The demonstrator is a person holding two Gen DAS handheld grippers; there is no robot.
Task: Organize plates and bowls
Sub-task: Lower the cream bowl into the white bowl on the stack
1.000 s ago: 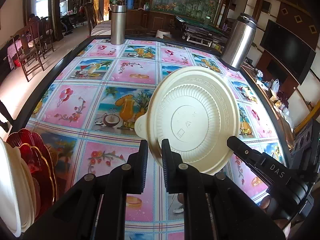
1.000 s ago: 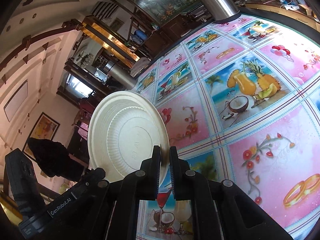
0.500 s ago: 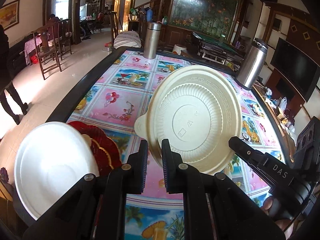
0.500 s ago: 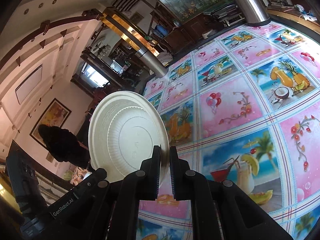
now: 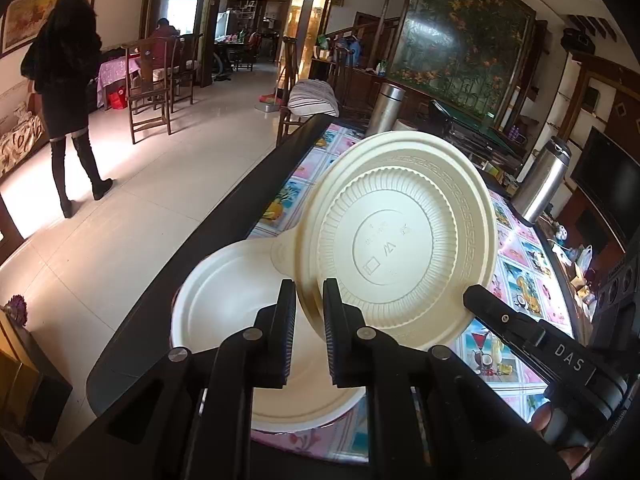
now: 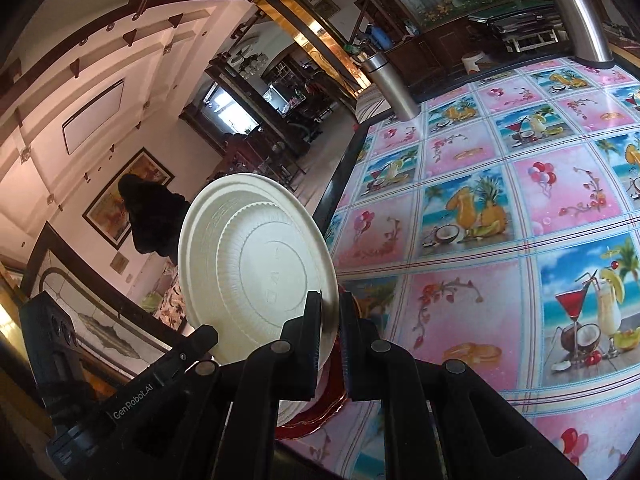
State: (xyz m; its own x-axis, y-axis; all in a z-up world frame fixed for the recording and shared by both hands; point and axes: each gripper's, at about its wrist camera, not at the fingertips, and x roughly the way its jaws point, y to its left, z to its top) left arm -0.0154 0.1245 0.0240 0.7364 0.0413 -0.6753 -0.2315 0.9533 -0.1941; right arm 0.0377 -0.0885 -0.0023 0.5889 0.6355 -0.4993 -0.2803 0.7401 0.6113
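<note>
In the left wrist view my left gripper (image 5: pixel 307 312) is shut on the rim of a cream plastic bowl (image 5: pixel 404 240), held tilted with its underside facing the camera. It hovers just above a white plate (image 5: pixel 236 312) lying on the table's near left corner. In the right wrist view my right gripper (image 6: pixel 330 320) is shut on the rim of the same cream bowl (image 6: pixel 252 264), held on edge. Under it the red plates (image 6: pixel 316 412) show beneath a white plate edge. The other gripper's body (image 5: pixel 560 364) is at lower right.
The table (image 6: pixel 500 216) has a pink and blue picture cloth and a dark rim (image 5: pixel 224 224). Two steel flasks (image 5: pixel 386 110) (image 5: pixel 544 180) stand at its far side. A person in black (image 5: pixel 68 92) stands on the tiled floor left, near wooden chairs (image 5: pixel 148 84).
Both grippers carried the cream bowl left toward the table's near corner. The white plate on the red plates has come under the bowl. The grip is unchanged.
</note>
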